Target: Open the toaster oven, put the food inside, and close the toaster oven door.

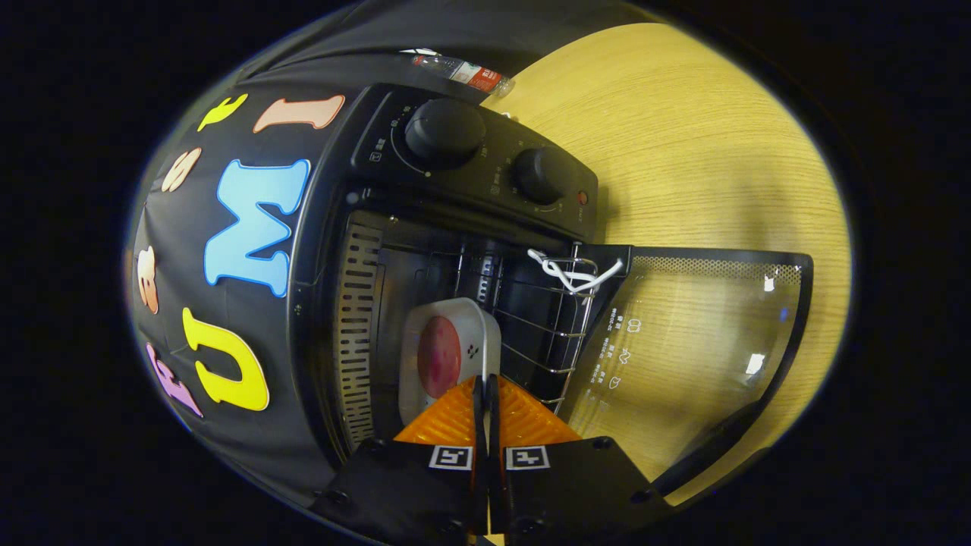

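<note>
1. A white rectangular tray (485, 322) carrying a round reddish patty (438, 356) sits edge-on inside the black toaster oven (334, 227), pinched at its rim between my gripper (485, 398)'s clenched orange fingers (447, 417).
2. I judge a thin-edge grip could let the tray tip and shed the patty.
3. Its far edge could snag the chrome wire rack (554, 334).
4. The open glass door (705, 326) lies on the wooden table (683, 152).
</note>
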`<state>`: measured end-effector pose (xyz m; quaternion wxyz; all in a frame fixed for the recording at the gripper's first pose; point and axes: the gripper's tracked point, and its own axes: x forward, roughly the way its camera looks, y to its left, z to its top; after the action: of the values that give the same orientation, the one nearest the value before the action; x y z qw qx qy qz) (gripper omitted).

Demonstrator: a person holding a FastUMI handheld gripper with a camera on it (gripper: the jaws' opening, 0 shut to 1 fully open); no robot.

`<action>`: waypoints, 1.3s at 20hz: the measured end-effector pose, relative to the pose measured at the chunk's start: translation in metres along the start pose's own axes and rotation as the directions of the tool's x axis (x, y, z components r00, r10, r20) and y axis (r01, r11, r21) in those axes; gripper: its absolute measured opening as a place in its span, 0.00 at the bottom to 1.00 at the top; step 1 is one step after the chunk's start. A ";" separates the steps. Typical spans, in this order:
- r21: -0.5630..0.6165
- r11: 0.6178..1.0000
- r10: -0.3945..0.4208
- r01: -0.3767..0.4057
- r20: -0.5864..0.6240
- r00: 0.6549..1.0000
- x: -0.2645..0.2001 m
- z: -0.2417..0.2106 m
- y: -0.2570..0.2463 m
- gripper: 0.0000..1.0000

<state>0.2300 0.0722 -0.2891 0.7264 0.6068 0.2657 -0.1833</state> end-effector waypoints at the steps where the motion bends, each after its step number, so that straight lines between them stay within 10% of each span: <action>1: -0.001 1.000 0.010 -0.010 -0.020 1.000 0.000 -0.004 0.003 0.05; 3: -0.013 0.999 0.041 -0.042 -0.063 0.997 -0.004 -0.013 0.007 0.11; 8: -0.157 0.982 0.086 -0.101 -0.101 0.991 -0.026 -0.017 0.019 0.98; 17: -0.425 0.889 0.082 -0.170 -0.217 0.973 -0.085 -0.033 0.003 0.97; 26: -0.724 0.664 -0.034 -0.184 -0.276 0.961 -0.133 -0.054 -0.047 0.97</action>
<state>0.0884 0.1082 -0.2517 0.8748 0.2870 0.3865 0.0545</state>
